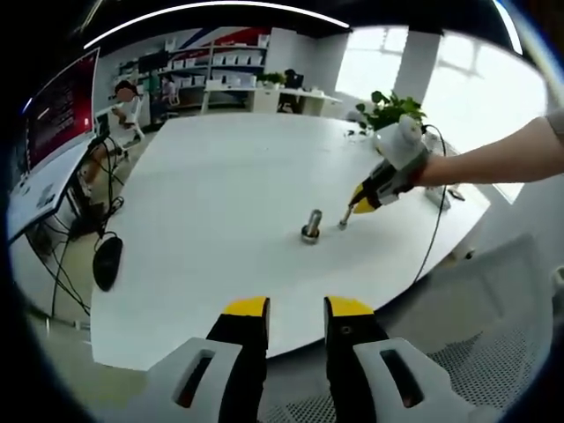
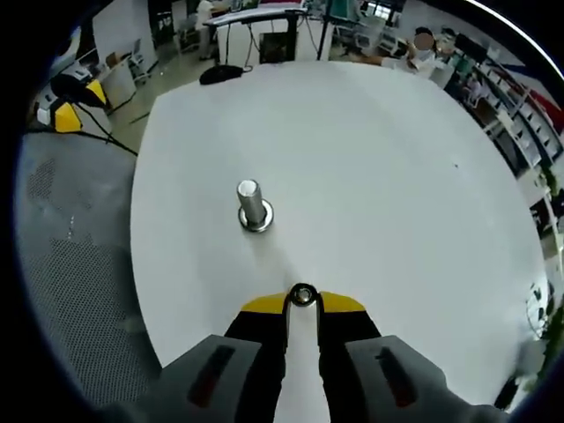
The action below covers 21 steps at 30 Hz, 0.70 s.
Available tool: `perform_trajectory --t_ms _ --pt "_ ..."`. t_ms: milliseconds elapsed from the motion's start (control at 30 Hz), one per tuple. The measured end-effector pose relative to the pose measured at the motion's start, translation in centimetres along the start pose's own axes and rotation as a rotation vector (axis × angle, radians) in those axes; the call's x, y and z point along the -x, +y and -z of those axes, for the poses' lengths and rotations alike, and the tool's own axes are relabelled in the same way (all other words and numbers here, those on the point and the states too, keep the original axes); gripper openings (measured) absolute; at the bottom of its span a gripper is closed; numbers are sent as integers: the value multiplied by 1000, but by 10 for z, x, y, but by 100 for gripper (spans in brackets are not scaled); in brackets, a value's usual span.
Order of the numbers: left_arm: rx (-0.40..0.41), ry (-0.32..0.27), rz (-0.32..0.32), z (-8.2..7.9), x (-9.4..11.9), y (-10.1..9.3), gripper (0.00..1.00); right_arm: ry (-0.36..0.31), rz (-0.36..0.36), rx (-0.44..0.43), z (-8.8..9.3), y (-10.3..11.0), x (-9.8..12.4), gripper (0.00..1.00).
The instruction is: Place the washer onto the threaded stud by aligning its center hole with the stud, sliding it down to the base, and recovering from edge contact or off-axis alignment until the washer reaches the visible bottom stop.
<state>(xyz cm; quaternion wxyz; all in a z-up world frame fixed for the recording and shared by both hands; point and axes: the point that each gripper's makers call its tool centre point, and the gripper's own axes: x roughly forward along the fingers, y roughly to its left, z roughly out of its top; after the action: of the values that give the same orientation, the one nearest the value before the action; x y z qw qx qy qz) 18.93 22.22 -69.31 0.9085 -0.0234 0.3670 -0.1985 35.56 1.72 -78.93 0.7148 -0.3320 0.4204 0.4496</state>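
Just one washer (image 2: 302, 295) pinched in right gripper (image 2: 302, 300), one stud (image 2: 253, 205), left gripper (image 1: 296, 310) parted, empty.

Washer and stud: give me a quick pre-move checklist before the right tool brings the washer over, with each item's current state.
1. Washer held at the tips of the right tool: ok.
2. Washer hole visible and unblocked: ok.
3. Stud upright on the table: ok.
4. Washer hole lined up over the stud: not ok, the washer is off to the side.
5. Left tool away from the stud: ok, open and back at the table edge.
6. Thread condition: cannot tell.
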Motion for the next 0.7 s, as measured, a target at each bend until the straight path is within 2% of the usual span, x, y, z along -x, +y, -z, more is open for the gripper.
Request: perform_trajectory --t_ms 700 --pt "7 11 -1 2 -1 1 22 78 -43 -21 17 3 -35 14"
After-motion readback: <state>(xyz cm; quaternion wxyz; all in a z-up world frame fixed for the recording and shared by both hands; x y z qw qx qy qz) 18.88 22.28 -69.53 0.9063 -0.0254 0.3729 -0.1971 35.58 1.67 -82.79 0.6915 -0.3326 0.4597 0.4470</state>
